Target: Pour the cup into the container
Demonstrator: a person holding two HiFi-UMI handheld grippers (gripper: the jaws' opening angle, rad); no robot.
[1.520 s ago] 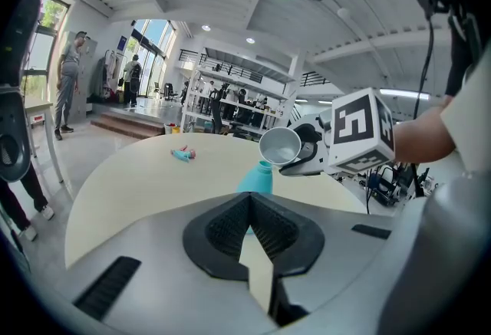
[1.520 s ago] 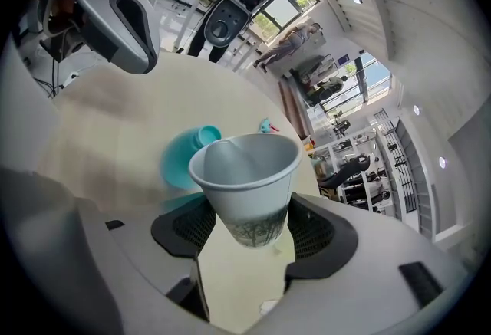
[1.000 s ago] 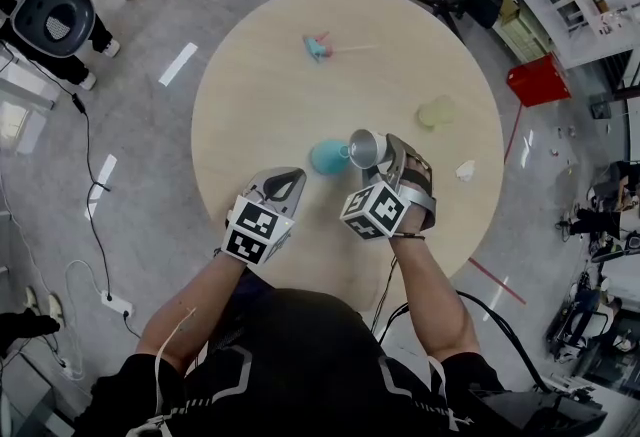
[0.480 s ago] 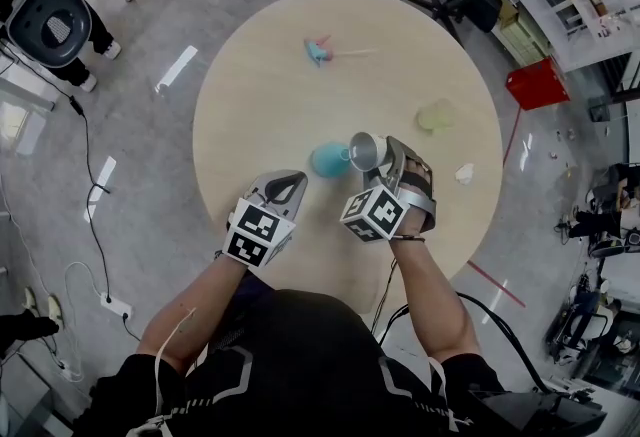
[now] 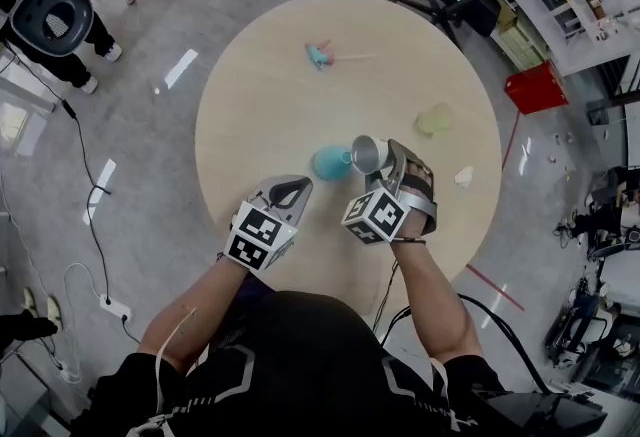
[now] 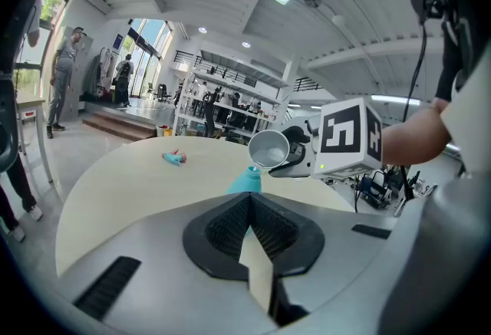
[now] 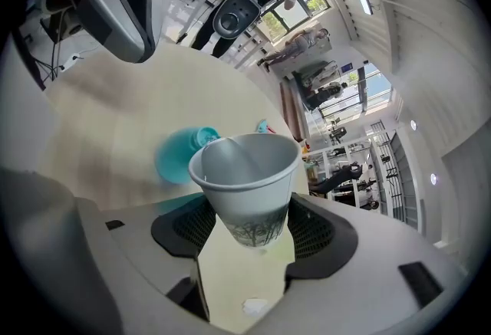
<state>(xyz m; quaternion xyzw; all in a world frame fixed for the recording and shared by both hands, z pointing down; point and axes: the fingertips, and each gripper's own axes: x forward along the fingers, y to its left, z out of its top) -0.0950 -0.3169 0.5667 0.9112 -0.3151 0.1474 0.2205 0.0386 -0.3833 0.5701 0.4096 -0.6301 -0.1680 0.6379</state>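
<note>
A white paper cup point(image 5: 366, 152) with a tree print lies tipped on its side in my right gripper point(image 5: 385, 166), which is shut on it. Its mouth points left, just over a teal container point(image 5: 329, 162) standing on the round table point(image 5: 260, 105). In the right gripper view the cup point(image 7: 244, 180) sits between the jaws of the right gripper point(image 7: 253, 230), with the container point(image 7: 178, 156) blurred behind it. My left gripper point(image 5: 289, 191) rests near the table's front, left of the container, shut and holding nothing. The left gripper view shows the left gripper point(image 6: 249, 207), the cup point(image 6: 268, 148) and the container point(image 6: 245, 181) beyond it.
A small teal and pink toy point(image 5: 318, 54) lies at the far side of the table. A pale green object point(image 5: 435, 118) and a white scrap point(image 5: 465, 175) lie at the right. A red box point(image 5: 537, 83) and a chair point(image 5: 50, 20) stand on the floor.
</note>
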